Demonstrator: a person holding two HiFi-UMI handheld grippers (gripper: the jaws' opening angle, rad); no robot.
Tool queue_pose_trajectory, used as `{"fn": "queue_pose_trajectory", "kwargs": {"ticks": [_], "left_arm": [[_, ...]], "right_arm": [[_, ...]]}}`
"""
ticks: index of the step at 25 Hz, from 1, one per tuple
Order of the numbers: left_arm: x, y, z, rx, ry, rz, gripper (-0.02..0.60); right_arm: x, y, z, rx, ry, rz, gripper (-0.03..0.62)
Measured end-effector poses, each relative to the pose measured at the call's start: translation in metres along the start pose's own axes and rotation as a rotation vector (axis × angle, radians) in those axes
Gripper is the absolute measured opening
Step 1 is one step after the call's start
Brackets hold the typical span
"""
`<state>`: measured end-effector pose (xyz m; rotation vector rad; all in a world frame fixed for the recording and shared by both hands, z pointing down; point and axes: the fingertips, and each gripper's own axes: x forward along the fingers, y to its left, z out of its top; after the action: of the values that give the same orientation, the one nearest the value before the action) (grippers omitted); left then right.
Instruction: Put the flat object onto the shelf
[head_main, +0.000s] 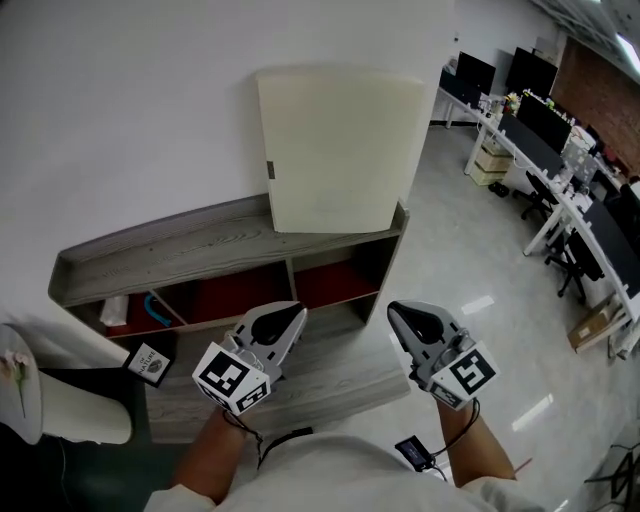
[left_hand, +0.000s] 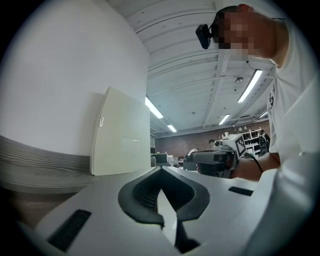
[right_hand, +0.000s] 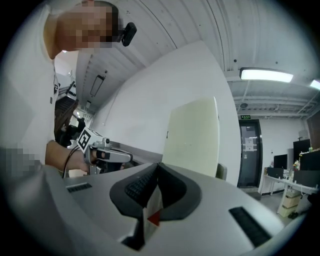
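Left gripper (head_main: 285, 318) and right gripper (head_main: 405, 318) are hanging pinched shut and empty as I am holding them level before the shelf (head_main: 180, 245). At twelve o'clock the flat panel (head_main: 335, 150) is standing upright on the top board against the wall. If its foot slides on the wood, I judge it could be toppling off the three o'clock end.

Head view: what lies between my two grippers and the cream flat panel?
Only the shelf itself: its grey top board and open compartments separate the left gripper and right gripper from the panel. Nothing loose there, seen in the head view.
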<state>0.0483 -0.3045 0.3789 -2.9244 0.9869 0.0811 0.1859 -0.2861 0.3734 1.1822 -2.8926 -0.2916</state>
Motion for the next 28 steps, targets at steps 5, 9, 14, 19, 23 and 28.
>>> {"fn": "queue_pose_trajectory", "kwargs": {"ticks": [5, 9, 14, 19, 23, 28], "left_arm": [[-0.004, -0.041, -0.013, -0.002, 0.01, 0.013, 0.012], [-0.013, -0.07, -0.016, 0.001, 0.019, 0.024, 0.012], [-0.029, -0.094, -0.023, -0.007, 0.044, 0.048, 0.012], [-0.045, -0.113, -0.028, -0.007, 0.057, 0.051, 0.012], [-0.057, -0.119, -0.027, -0.022, 0.052, 0.047, 0.012], [-0.07, -0.127, -0.023, -0.028, 0.04, 0.008, 0.012]], "right_arm": [[-0.039, 0.015, -0.01, 0.0, 0.027, 0.018, 0.02], [-0.064, 0.031, -0.014, 0.011, 0.035, 0.041, 0.02], [-0.087, 0.055, -0.005, 0.008, 0.002, 0.062, 0.02], [-0.101, 0.074, -0.011, 0.021, 0.006, 0.068, 0.02], [-0.109, 0.088, -0.015, 0.046, 0.026, 0.052, 0.02], [-0.111, 0.111, -0.013, 0.044, 0.036, 0.025, 0.02]]}}
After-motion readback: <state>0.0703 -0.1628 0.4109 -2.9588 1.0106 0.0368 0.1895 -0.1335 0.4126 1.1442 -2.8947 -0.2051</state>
